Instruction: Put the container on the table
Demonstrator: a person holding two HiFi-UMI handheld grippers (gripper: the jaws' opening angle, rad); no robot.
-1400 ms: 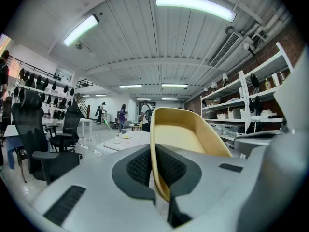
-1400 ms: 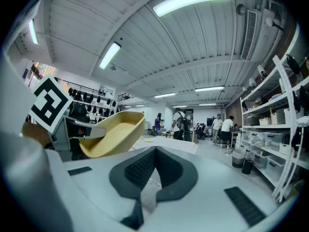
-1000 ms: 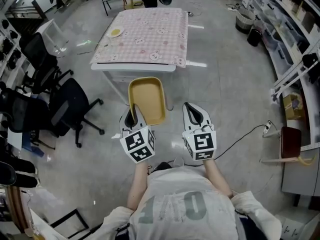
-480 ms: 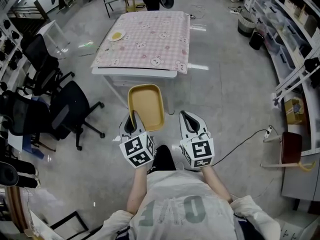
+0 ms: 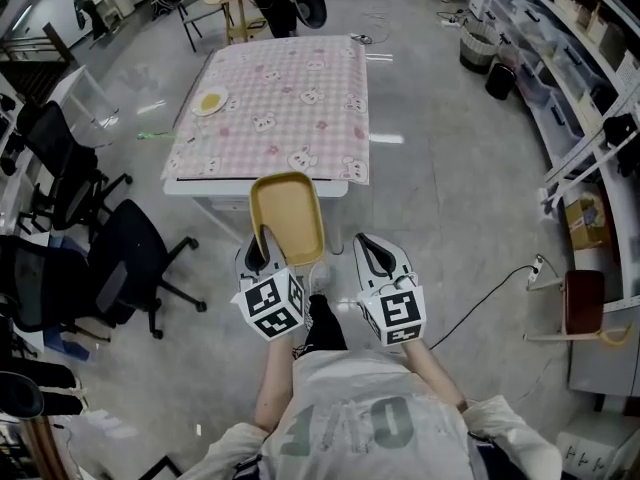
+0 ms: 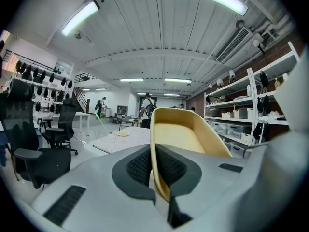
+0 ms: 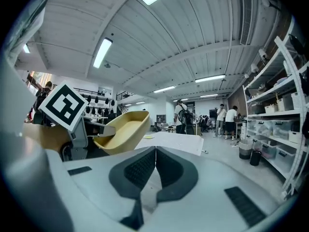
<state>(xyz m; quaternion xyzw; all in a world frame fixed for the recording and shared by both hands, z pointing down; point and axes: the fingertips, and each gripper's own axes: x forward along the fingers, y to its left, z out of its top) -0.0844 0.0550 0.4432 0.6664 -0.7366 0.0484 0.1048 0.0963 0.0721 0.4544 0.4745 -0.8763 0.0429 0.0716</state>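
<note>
My head camera looks steeply down from above onto the left tool (image 5: 257, 251) and right tool (image 5: 378, 253), with the table (image 5: 290, 98) ahead. Each tool camera sits close behind its own jaws, facing nearly level toward that table. All three views share the table and the container (image 5: 287, 213).

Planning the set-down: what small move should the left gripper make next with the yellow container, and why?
Probably carry it forward over the table. The left gripper pinches the yellow container by its near rim, and only its far end reaches the table's near edge.
</note>
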